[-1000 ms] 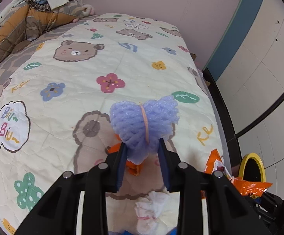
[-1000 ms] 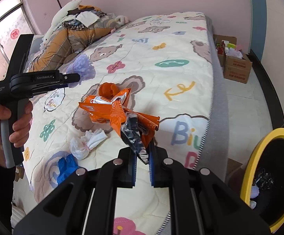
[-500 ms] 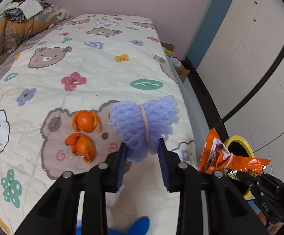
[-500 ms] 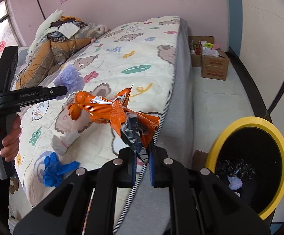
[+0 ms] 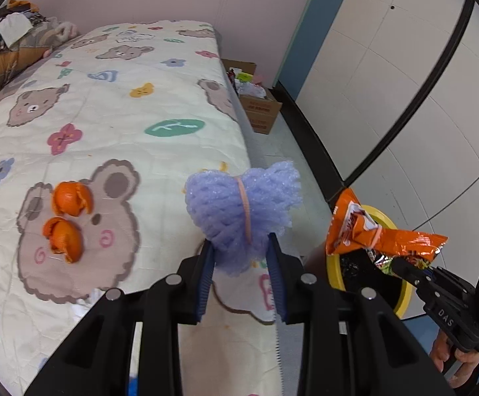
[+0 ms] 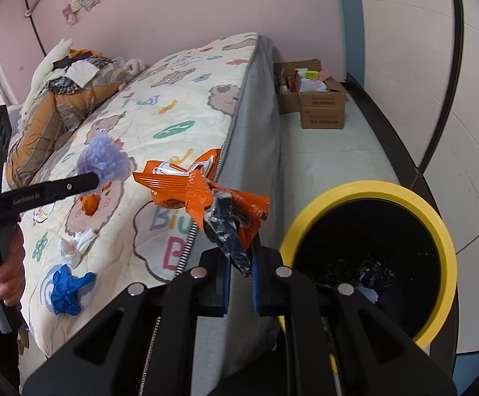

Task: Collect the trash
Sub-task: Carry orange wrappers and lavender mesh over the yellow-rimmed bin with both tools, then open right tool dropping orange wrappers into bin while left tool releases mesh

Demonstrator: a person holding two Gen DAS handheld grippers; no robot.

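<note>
Beside a bed (image 5: 173, 76) spread with a bear-print quilt, I carry trash in both grippers. My left gripper (image 5: 241, 255) is clamped on a lilac foam fruit net (image 5: 239, 208), bunched at its middle by a thin pink band; the net juts up from between the blue pads and hangs over the quilt's near edge. My right gripper (image 6: 239, 264) is clenched tight on a crumpled orange snack wrapper (image 6: 200, 191), its silver lining showing where the pads pinch it — the wrapper sticks out above the bed's grey side, just left of the bin. From the left wrist view the same wrapper (image 5: 371, 234) hangs directly in front of the bin's rim.

A black trash bin with a yellow rim (image 6: 371, 191) stands on the floor close to the bed's foot, with scraps already lying in its dark bottom. Still on the quilt are two pieces of orange peel (image 5: 64, 221), side by side on a printed bear, a wad of white tissue (image 6: 74, 247) and a crumpled blue glove (image 6: 67, 290) nearer the bed's corner. A person's hand (image 6: 5, 280) grips the left gripper's handle at the frame edge. Cardboard boxes (image 6: 318, 105) holding odds and ends sit on the floor against the pink wall, and a pile of bedding (image 6: 57, 99) lies at the head of the bed.
</note>
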